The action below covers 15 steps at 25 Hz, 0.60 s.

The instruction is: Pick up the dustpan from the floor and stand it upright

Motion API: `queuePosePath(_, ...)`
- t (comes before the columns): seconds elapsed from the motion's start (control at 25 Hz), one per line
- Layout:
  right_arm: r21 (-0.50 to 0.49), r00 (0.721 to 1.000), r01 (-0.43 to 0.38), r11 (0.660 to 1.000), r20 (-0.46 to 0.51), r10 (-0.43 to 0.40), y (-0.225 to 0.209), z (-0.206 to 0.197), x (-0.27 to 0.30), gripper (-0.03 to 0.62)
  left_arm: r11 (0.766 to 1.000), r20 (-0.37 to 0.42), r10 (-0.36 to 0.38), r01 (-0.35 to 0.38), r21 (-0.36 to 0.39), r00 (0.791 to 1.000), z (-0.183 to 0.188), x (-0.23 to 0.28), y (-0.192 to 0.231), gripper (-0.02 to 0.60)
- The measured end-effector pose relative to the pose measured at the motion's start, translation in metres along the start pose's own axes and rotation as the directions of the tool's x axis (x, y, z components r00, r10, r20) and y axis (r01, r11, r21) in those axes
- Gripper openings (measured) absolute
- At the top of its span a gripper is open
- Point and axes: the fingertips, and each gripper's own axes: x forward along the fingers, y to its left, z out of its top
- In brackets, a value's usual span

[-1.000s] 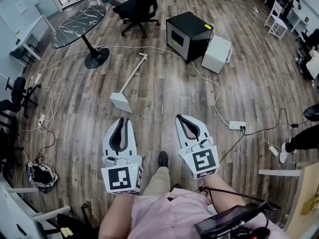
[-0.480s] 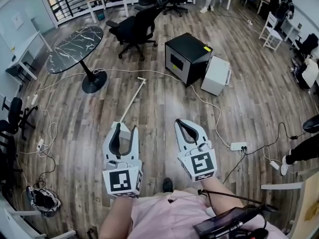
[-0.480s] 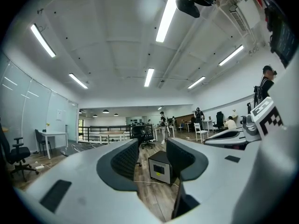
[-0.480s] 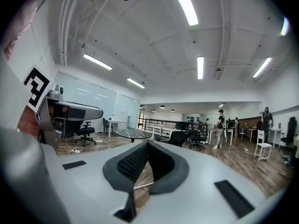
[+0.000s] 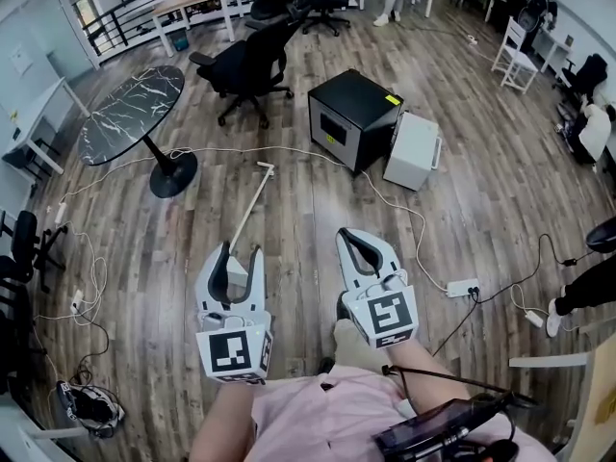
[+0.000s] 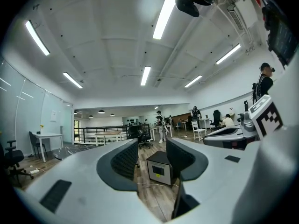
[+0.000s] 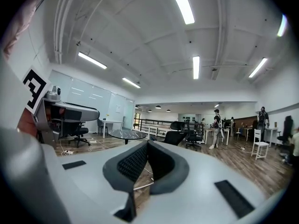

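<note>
**Nothing gripped: left tongs (image 5: 241, 249) spread, right tongs (image 5: 345, 231) pressed together, white long-handled dustpan (image 5: 247, 210) flat on the brown wood-plank floor (image 5: 500, 200)**

The left tongs have just been opening and hold nothing. In the left gripper view only floor and a distant box show through the gap between them. The right tongs meet at their tips and pinch nothing.

Both are held side by side, low in the centre of the head view. They point level toward the top of the frame. Each marker cube sits nearest the person's pink-shirted torso (image 5: 318, 422) at the bottom edge.

The dustpan lies on the floor just past the left tongs, which are held in the air above it. Its pan is partly hidden behind them, and a corner shows through the gap. Its thin handle runs up and slightly right toward the middle of the frame.

Right of upper centre, a black cube-shaped cabinet (image 5: 358, 114) with a pale front panel stands closed on the floor. A white box-shaped unit (image 5: 414, 150) with a handle stands just beside it on the right. What either one contains cannot be seen.

A black office chair (image 5: 252, 51) stands at upper centre-left. A white power strip (image 5: 463, 288) lies on the floor to the right of the right tongs.
</note>
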Motion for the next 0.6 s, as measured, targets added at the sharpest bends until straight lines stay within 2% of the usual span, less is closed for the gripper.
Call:
queuePosePath(0.28, 0.049, 1.000, -0.005, 0.999, -0.022, 0.006, -0.037, -0.027, 0.053, 0.002, 1.000, -0.066, -0.015, 0.016, 0.024, 0.998, -0.027, 0.064, 0.000, 0.189)
queuePosePath(0.6, 0.109, 0.999, -0.017, 0.994, -0.035, 0.020, -0.127, -0.043, 0.153, 0.000, 0.998, -0.143, -0.025, 0.034, 0.059, 0.989, -0.041, 0.191, -0.003, 0.189)
